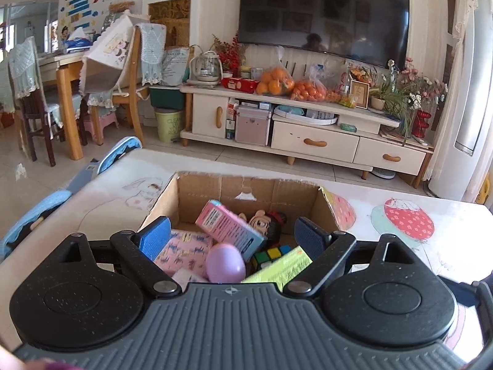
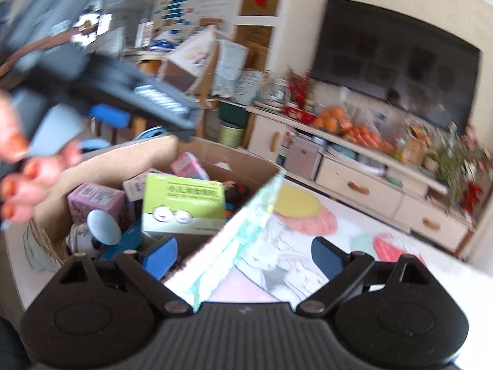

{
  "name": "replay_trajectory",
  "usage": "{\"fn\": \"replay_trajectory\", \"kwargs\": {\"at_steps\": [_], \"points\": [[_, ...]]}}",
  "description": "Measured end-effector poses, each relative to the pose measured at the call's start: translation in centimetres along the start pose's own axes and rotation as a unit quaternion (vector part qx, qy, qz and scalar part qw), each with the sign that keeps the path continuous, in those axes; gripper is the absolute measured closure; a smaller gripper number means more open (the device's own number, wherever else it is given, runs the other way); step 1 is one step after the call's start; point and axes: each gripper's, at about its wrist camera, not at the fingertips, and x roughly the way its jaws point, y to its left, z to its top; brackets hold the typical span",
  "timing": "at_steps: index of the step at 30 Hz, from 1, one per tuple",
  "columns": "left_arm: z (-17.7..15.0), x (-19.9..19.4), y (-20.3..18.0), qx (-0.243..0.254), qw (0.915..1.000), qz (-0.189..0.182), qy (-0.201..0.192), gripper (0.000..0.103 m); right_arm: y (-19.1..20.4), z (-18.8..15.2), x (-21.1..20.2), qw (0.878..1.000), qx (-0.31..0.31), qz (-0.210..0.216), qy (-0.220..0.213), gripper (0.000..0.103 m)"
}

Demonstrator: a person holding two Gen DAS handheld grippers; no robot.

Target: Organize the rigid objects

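A cardboard box (image 1: 200,194) stands on the table and holds a pink carton (image 1: 228,228), a purple egg (image 1: 225,262), a puzzle cube (image 1: 271,254), a doll head (image 1: 268,223) and a green box (image 1: 283,266). My left gripper (image 1: 232,237) is open and empty just above the box's near side. In the right wrist view the box (image 2: 129,157) sits at left with the green box (image 2: 185,203) on top. My right gripper (image 2: 246,257) is open and empty, straddling the box's right wall. The left gripper's body (image 2: 101,83) hovers blurred above.
The table (image 1: 400,246) has a cartoon-print cover with strawberries. Beyond it stand a TV cabinet (image 1: 308,123) with bags of oranges (image 1: 277,81), a television (image 1: 323,12), and wooden chairs (image 1: 123,71) at the left. A blue chair back (image 1: 37,209) sits by the table's left edge.
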Motion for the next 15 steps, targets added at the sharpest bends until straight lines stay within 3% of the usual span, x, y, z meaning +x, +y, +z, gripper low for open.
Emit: {"fn": "replay_trajectory", "kwargs": {"at_steps": [6, 15], "points": [[-1.7, -2.6, 0.4, -0.017, 0.9998, 0.007, 0.004, 0.000, -1.4, 0.2, -2.0, 0.999, 0.046, -0.020, -0.007, 0.009], [-3.6, -6.6, 0.0, -0.010, 0.9994, 0.027, 0.017, 0.000, -1.1, 0.4, -5.6, 0.998, 0.062, -0.002, -0.016, 0.009]]}}
